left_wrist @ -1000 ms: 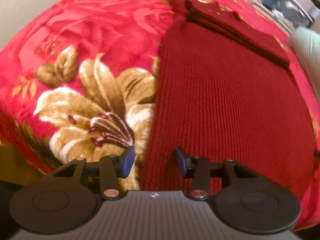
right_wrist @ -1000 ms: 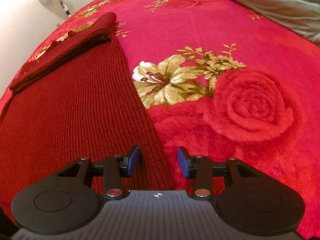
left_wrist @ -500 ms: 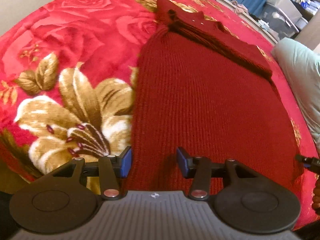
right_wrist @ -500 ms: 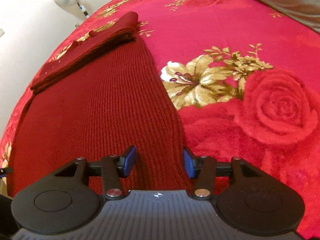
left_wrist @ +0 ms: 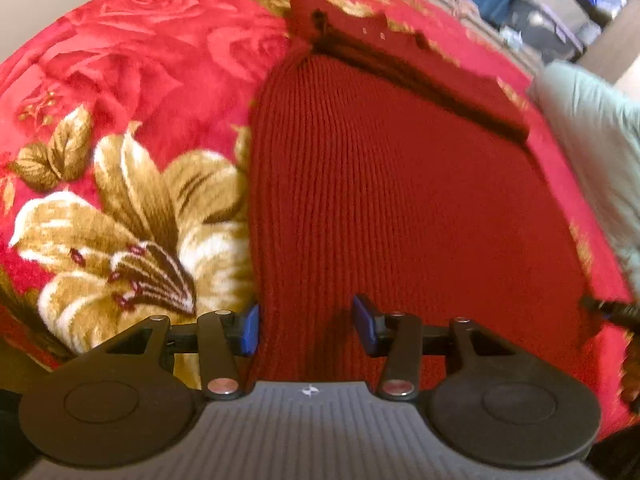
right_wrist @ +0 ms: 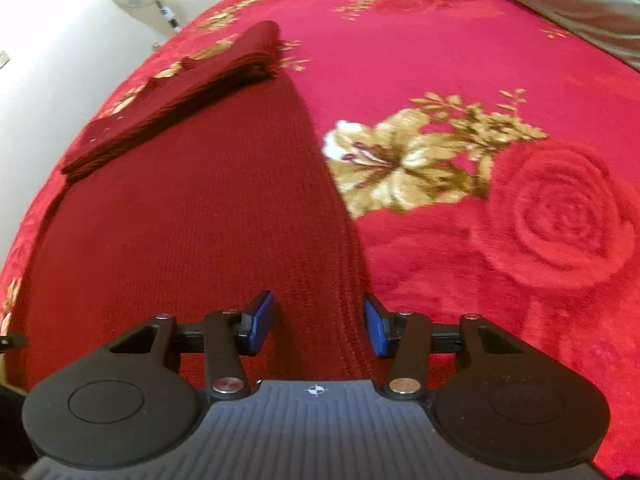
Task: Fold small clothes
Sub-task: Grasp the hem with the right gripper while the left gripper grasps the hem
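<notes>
So the dark red knit garment (left_wrist: 392,200) is lying flat on the red floral blanket (right_wrist: 500,60), with its far end already doubled over into a thick band (right_wrist: 180,100), and both grippers are parked at the garment's near hem, one at each corner. The left gripper (left_wrist: 306,330) has its jaws apart, straddling the garment's left edge right beside the big gold lily (left_wrist: 132,240), and the pads aren't pressing on any cloth yet. The right gripper (right_wrist: 320,326) is straddling the garment's right edge; its jaws have just been narrowing a bit, with the edge of the knit between them, but there's a visible gap on both sides, so nothing's pinched so far. My take on doing this step well: get each lower finger properly under the hem so you catch the full thickness of the knit rather than just the top layer, clamp both corners evenly, then lift and carry the near hem toward the folded band, keeping the two corners level. Ribbed knit like this probably stretches and sags in the middle, so keep a little tension across the hem.
</notes>
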`<act>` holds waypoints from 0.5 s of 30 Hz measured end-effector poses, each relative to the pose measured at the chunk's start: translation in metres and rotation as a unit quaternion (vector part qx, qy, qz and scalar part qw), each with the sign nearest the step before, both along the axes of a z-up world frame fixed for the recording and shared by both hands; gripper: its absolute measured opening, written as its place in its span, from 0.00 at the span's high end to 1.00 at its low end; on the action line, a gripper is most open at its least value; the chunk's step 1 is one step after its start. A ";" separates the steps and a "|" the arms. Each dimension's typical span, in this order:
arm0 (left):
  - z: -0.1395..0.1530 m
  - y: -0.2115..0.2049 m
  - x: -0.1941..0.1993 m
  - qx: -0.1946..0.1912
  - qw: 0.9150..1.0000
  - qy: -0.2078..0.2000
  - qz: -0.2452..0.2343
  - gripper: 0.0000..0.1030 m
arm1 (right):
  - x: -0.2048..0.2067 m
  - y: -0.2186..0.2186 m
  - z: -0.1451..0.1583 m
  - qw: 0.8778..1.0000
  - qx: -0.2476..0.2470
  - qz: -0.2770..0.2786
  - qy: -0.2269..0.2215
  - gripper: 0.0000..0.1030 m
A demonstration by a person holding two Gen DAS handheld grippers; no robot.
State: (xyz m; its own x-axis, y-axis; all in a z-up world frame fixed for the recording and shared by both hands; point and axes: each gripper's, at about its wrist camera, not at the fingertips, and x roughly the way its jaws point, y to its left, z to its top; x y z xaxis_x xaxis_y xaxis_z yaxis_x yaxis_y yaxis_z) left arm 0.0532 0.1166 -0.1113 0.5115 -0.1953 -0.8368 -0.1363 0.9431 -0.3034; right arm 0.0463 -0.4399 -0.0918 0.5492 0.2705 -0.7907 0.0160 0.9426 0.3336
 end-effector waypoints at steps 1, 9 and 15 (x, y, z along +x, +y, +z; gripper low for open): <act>-0.001 0.001 0.000 -0.001 1.000 0.003 0.003 0.50 | 0.000 -0.002 0.000 1.000 0.005 -0.005 -0.001 0.53; -0.007 -0.001 0.000 0.018 1.000 0.013 -0.003 0.54 | -0.001 0.003 -0.001 1.000 -0.026 0.001 -0.002 0.55; 0.000 0.001 -0.008 0.006 1.000 -0.002 -0.012 0.67 | -0.007 -0.001 0.013 0.999 0.023 0.008 -0.049 0.86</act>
State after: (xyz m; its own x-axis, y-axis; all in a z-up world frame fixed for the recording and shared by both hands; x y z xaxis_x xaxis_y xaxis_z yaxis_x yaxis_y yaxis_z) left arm 0.0454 0.1178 -0.1109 0.5101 -0.1982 -0.8370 -0.1124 0.9494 -0.2933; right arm 0.0397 -0.4412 -0.0787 0.6188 0.3145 -0.7198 -0.0337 0.9261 0.3757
